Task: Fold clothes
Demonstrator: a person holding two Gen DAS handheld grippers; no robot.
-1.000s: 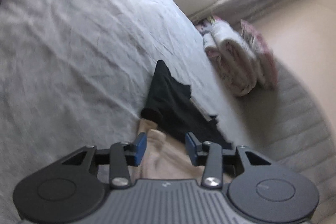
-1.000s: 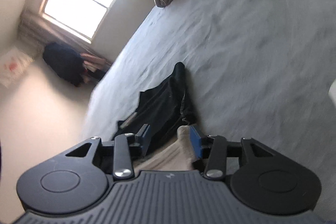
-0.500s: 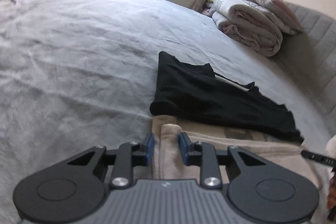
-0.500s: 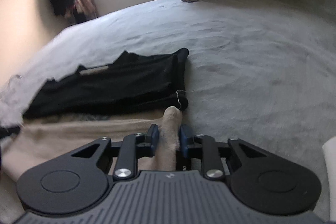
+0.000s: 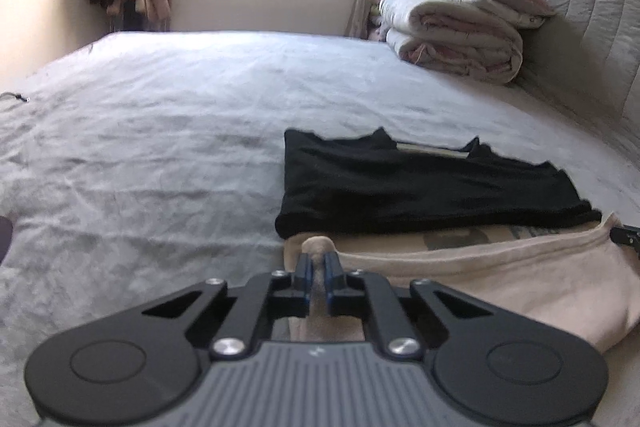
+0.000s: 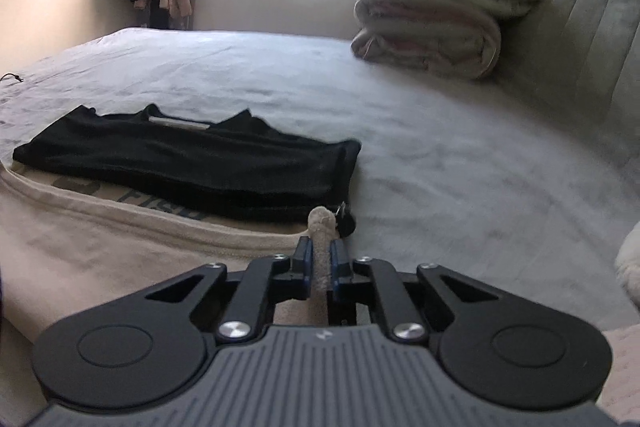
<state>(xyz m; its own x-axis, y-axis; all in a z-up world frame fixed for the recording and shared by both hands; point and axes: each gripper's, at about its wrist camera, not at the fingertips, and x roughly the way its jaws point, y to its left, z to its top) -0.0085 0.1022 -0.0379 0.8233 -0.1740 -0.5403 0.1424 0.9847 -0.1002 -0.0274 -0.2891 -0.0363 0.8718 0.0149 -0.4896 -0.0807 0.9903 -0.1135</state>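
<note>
both tongs pinched on the beige garment's near edge

left wrist view: the left gripper (image 5: 316, 273) has its jaws drawn narrow, clamped on a bunched fold of the beige garment (image 5: 500, 279). that garment spreads from 6 o'clock out to 3 o'clock across the grey bedspread (image 5: 160, 147), and a strip of grey printed lettering shows along its far side. the black garment (image 5: 420, 187) lies folded flat at about 1 o'clock, its near edge resting on the beige cloth. a black tip at the 3 o'clock rim sits against the beige edge (probably the other tool, too little shows to say). a folded quilt (image 5: 452, 39) is stacked at 1 o'clock against the headboard.

right wrist view: the right gripper (image 6: 322, 263) is likewise closed narrow on a beige nub that pokes out past its pads. the beige garment (image 6: 100, 251) runs off toward 9 o'clock; the black garment (image 6: 192, 167) lies at 11 o'clock, overlapping it.

risks, as i judge them: each grip holds only a small pinch of soft fabric, so a quick lift could let it slide free. because the black piece sits on the beige one, raising or carrying the beige edge may drag it and spoil its fold. uneven pull between the two hands would skew the crease.
</note>
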